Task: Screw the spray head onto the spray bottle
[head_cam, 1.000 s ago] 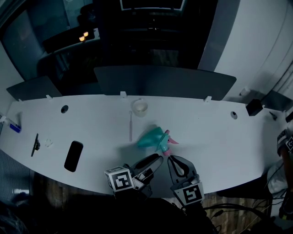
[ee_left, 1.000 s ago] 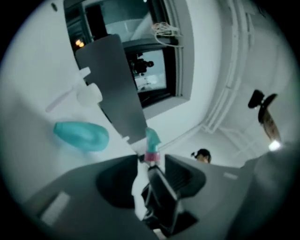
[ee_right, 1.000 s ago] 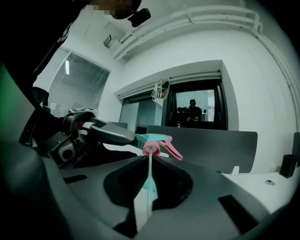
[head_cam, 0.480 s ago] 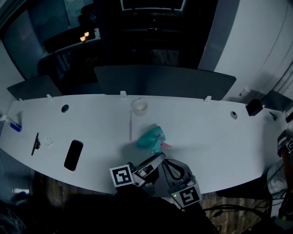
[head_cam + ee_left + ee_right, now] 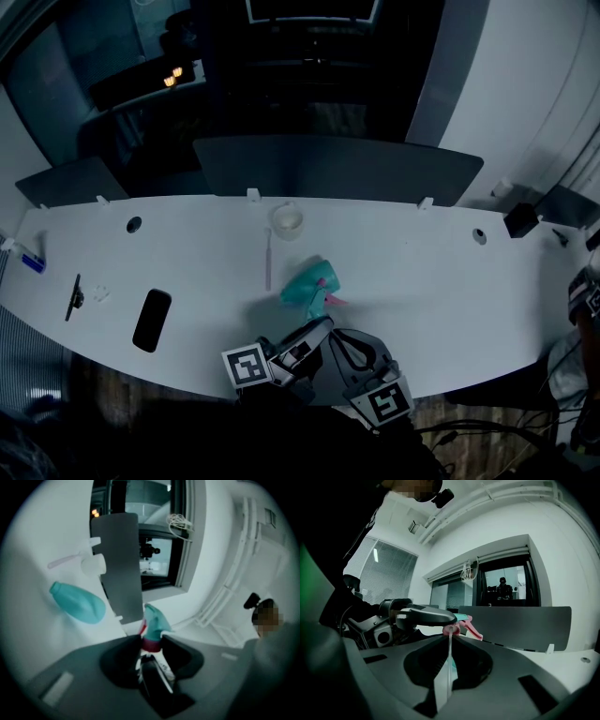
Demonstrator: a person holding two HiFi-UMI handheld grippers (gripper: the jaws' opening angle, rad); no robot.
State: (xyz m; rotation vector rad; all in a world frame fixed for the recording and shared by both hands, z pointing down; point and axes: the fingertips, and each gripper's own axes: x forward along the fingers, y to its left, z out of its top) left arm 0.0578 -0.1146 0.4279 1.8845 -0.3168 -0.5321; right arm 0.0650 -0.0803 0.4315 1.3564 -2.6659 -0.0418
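**Head view:** a teal bottle (image 5: 302,283) lies on its side on the white table (image 5: 450,281), a little past the two grippers. The spray head (image 5: 330,299) — pink trigger showing — is just beside the bottle on its right. It sits at the tips of the left gripper (image 5: 322,326) and the right gripper (image 5: 345,339), which meet near the table's front edge.

**Left gripper view:** the jaws have just been closing. They now stand part-way in, with their tips against either side of the spray head's pink collar (image 5: 151,644). The head's teal top rises beyond them. The bottle lies on the table well to the left of the jaws, apart from the head.

**Right gripper view:** the jaws are pinched together on the head's thin white tube (image 5: 449,667). The tube runs up the slit between them to the collar, just beyond the tips. One jaw of the left gripper reaches in over the collar from the left — the pink trigger (image 5: 472,629) pokes out to the right.
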